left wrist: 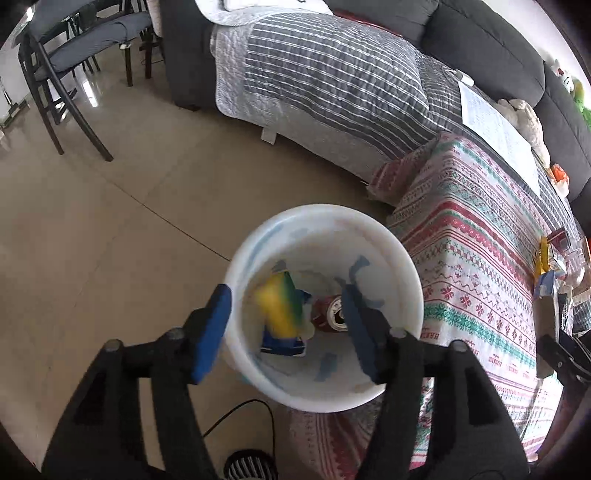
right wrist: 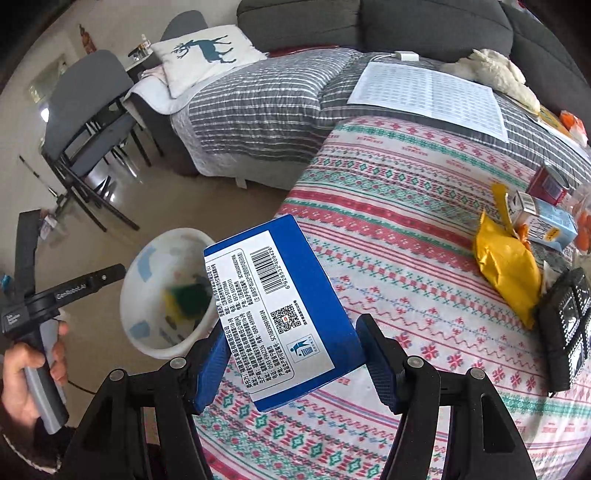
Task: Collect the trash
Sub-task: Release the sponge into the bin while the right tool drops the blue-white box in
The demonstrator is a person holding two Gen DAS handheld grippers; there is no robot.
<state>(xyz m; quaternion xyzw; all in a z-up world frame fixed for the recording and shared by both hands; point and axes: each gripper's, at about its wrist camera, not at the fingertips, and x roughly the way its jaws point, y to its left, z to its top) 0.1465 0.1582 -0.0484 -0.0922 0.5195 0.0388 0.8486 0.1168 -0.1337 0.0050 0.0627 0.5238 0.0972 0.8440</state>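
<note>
Yellow-green packet (left wrist: 280,306) in bin (left wrist: 413,291) motion-blurred (print unreadable)

Grey sofa (right wrist: 424,26), deer pillow (right wrist: 207,55), dining chair (right wrist: 88,110), patterned tablecloth (right wrist: 406,258)

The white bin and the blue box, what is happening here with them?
A person is collecting trash with a claw in each hand. The left claw stands open over the white bin, where a yellow-green packet and a red can lie. The right claw holds a blue box beside the bin, above the patterned cloth.
</note>
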